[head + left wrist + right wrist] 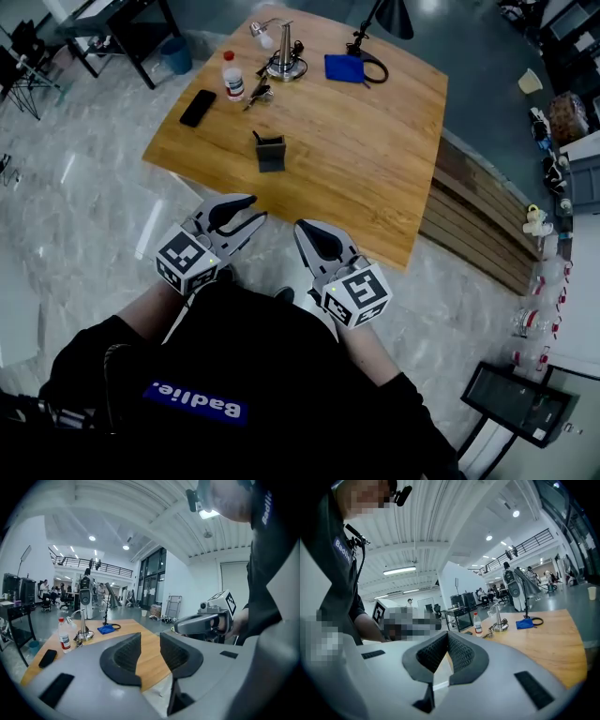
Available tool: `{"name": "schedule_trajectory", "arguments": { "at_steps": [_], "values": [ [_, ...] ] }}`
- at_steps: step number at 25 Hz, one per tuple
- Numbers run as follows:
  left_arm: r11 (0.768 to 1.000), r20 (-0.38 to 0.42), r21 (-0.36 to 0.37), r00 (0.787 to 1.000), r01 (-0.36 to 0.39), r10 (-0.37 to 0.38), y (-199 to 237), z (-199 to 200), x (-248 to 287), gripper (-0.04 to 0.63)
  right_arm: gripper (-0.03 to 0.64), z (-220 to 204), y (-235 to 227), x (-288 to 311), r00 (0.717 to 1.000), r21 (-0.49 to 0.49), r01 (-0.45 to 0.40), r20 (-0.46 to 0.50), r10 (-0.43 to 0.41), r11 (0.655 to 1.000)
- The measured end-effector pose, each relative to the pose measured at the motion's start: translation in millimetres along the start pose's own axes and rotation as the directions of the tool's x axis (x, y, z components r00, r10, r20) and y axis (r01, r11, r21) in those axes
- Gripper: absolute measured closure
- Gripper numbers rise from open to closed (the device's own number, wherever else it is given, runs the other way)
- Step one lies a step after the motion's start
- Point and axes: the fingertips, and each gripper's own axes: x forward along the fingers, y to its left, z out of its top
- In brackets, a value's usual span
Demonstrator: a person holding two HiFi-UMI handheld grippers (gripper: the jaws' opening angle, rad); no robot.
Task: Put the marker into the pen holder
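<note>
Head view, both tools held close to my body, off the near edge of the worktop (pixel 375 141). The left gripper (pixel 255 211) has its jaws slightly spread, and bare wood shows through the gap in the left gripper view. The right gripper (pixel 305 232) has its ribbed black pads pressed together at the tips with nothing between them.

The pen holder (pixel 271 155), a small dark square box with an open top, stands toward the near-left part of the pale, grained wooden top. A slim dark stick (pixel 257 138) leans out of its far-left corner. I take this for the marker, though it is too small to confirm. If so, the placing is done, and only drawing the tools clear is left.

Near the far-left corner lie a flat black phone (pixel 198 108) and a red-capped clear plastic bottle (pixel 232 77).
</note>
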Motion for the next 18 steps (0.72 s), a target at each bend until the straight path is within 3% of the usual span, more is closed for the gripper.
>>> {"name": "schedule_trajectory", "arguments": {
  "at_steps": [3,8,18],
  "values": [
    [1.000,0.028,0.025,0.999,0.016,-0.016,-22.6,4.2,-7.0,0.468,0.611,1.5,14.0,-6.1,1.000,-0.022,-0.003,0.008,0.003,1.000],
    [0.999,0.054,0.025,0.998,0.042,-0.043,-29.1,5.0,-22.7,0.580,0.611,6.3,30.0,-4.3,1.000,-0.042,0.015,0.027,-0.014,0.999],
    [0.991,0.078,0.019,0.988,0.130,-0.131,-24.3,8.5,-57.6,0.586,0.611,7.8,67.3,22.6,0.999,-0.083,0.039,0.028,-0.037,0.996]
  ]
}}
